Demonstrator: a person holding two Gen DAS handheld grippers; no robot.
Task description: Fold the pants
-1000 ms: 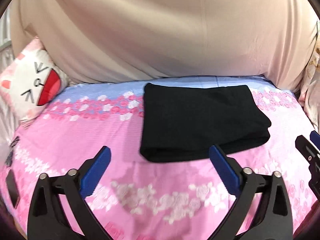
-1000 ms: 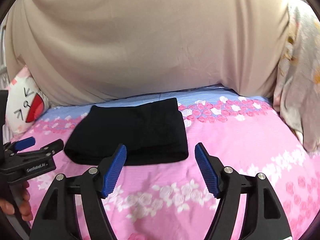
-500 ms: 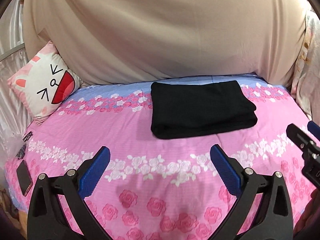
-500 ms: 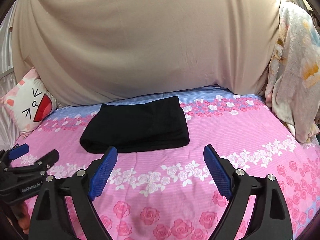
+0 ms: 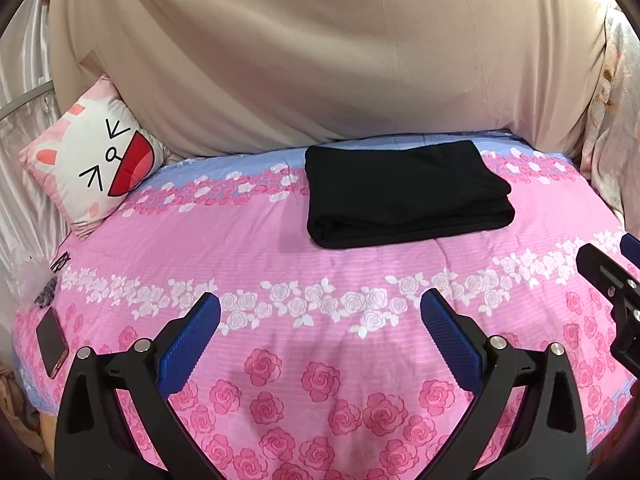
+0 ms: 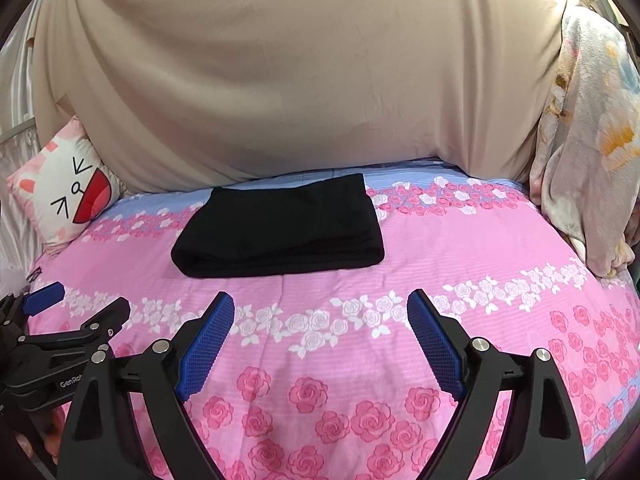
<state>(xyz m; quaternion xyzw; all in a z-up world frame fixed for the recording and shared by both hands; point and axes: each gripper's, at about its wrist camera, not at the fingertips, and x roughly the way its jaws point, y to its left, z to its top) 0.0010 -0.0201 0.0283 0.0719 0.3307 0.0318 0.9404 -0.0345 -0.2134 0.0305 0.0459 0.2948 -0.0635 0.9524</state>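
Jaws on both the left gripper (image 5: 320, 332) and right gripper (image 6: 320, 330) gape wide and empty, and the pants (image 5: 404, 194), mid-frame, look soft and floppy, so I'd grab the thick folded edge.

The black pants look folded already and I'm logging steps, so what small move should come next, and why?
Probably just keep both grippers clear. The black pants lie as a compact folded stack on the bedspread, and the left gripper and right gripper are open and empty.

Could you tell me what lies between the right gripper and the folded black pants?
Only bare pink floral bedsheet, as the right wrist view shows, between right gripper and pants.
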